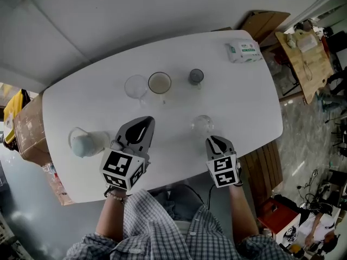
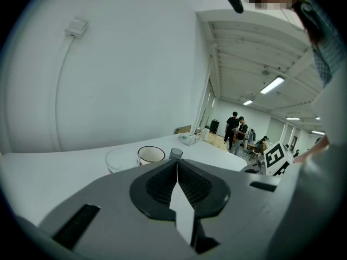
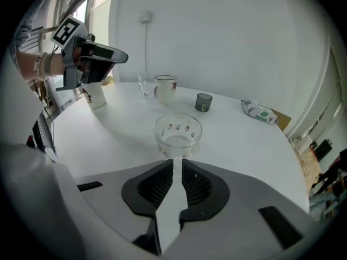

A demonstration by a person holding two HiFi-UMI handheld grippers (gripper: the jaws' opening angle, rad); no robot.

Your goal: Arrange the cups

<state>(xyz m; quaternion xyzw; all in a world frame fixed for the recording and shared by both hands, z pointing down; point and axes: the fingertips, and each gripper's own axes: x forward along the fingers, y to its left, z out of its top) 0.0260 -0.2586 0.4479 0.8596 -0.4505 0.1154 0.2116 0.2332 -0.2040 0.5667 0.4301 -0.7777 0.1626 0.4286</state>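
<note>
- Clear glass with small printed marks round its wall: patterned cup, upright on the white counter, just ahead of the right claw and almost dead in line with it.
- Right claw: drawn in to a thin slit, gripping nothing, tips just short of the cup's near wall.
- Left claw: pressed together, empty, held above the counter and aimed at the far row.
- Far row: plain glass cup just beside a cream mug, then a small grey cup a little apart to the right.
- Pale mug alone near the counter's left edge, beside the left claw.
- Patterned cup far nearer the right claw than the left, so likely that side's pick.
- Round and upright, so no long axis to line up with; only spreading wide enough for the rim or one wall.
</note>
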